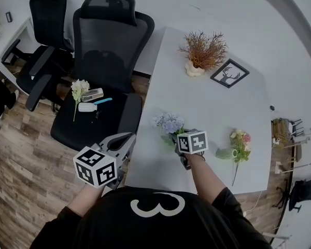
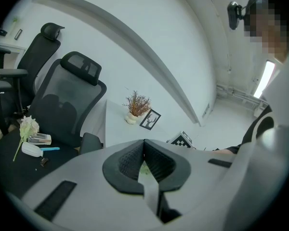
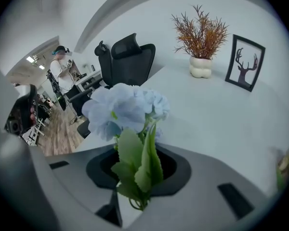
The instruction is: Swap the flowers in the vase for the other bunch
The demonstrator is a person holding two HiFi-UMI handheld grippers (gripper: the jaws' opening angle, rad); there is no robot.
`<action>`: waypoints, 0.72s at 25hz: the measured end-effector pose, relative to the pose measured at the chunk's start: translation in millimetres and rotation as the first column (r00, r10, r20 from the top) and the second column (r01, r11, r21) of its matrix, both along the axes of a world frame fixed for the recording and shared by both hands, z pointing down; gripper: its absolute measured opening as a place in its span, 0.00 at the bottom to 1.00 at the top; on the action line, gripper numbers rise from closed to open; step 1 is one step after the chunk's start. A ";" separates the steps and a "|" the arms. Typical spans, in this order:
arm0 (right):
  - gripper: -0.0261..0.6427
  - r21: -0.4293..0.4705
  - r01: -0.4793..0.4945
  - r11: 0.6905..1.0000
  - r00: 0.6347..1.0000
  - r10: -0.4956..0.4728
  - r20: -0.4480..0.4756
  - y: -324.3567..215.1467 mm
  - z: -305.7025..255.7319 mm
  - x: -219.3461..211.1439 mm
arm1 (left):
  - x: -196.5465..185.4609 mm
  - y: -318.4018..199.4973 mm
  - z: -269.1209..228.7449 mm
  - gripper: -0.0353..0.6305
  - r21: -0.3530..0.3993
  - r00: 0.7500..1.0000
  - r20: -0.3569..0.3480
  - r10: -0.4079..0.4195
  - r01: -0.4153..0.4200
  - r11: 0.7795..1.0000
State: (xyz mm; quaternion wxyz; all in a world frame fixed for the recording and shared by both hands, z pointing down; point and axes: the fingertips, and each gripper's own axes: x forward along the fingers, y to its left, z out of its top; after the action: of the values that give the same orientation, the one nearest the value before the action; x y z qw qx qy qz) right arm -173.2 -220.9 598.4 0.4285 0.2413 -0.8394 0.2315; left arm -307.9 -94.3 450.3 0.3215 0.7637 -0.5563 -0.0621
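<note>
A bunch of pale blue flowers (image 1: 168, 122) with green leaves lies low over the white table (image 1: 217, 108) near its left edge. My right gripper (image 1: 177, 138) is shut on its stem. In the right gripper view the blue flowers (image 3: 125, 109) rise out of the right gripper (image 3: 139, 179), with leaves filling the jaw gap. A white vase (image 1: 194, 69) with dried rust-brown sprigs (image 1: 205, 50) stands at the table's far end. A pink and yellow bunch (image 1: 239, 144) lies on the table to the right. My left gripper (image 1: 125, 140) hovers off the table's left side, jaws together.
A framed deer picture (image 1: 229, 73) lies beside the vase. A black office chair (image 1: 101, 61) stands left of the table; on its seat lie a white flower (image 1: 79, 90), a small bottle and a blue-handled tool. A second chair stands farther left. A person stands far off in the right gripper view.
</note>
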 end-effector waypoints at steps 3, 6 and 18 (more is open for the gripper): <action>0.21 0.028 -0.020 0.999 0.999 0.019 0.047 -1.9 -17.1 -0.2 | 4.4 -3.9 1.3 0.07 0.001 1.000 -0.011 0.012 -0.012 1.000; 0.19 0.046 -0.053 0.998 0.992 0.047 0.117 -4.9 -39.2 0.0 | 11.2 -10.1 0.4 0.07 0.004 0.999 -0.020 0.033 -0.033 0.999; 0.18 0.199 -0.218 0.956 0.870 0.097 0.484 -17.4 -165.6 32.2 | 61.1 -33.7 -18.8 0.07 0.033 0.987 0.007 0.159 -0.159 0.987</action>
State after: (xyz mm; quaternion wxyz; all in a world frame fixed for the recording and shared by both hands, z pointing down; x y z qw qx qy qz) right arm -141.0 -238.3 432.7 0.1589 0.2976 -0.9174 0.2111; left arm -246.8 -128.1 431.5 0.3116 0.8110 -0.4932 -0.0440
